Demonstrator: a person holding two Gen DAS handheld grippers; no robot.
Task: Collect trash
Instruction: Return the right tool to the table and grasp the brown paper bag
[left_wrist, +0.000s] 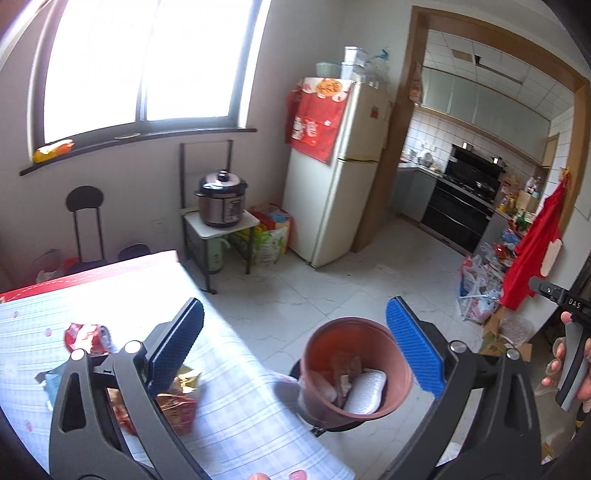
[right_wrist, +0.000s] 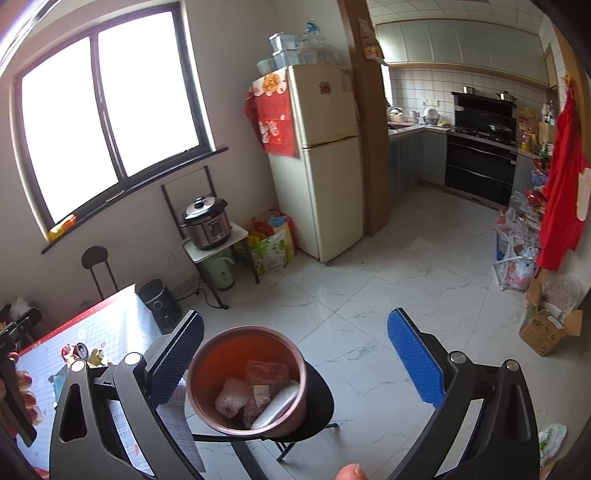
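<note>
With both the left gripper (left_wrist: 295, 347) and right gripper (right_wrist: 295, 354) wide open and empty, the left should swing back over the table (left_wrist: 229, 398), straddle one wrapper (left_wrist: 173, 402) squarely, then close.

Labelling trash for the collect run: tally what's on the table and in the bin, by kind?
Crushed red can on the table: 1
Snack wrappers, table, gold/red and pale blue: 2
Pieces inside the brown bin, white foam net, brown packet, silvery-white pouch: 3
Total: 6
</note>
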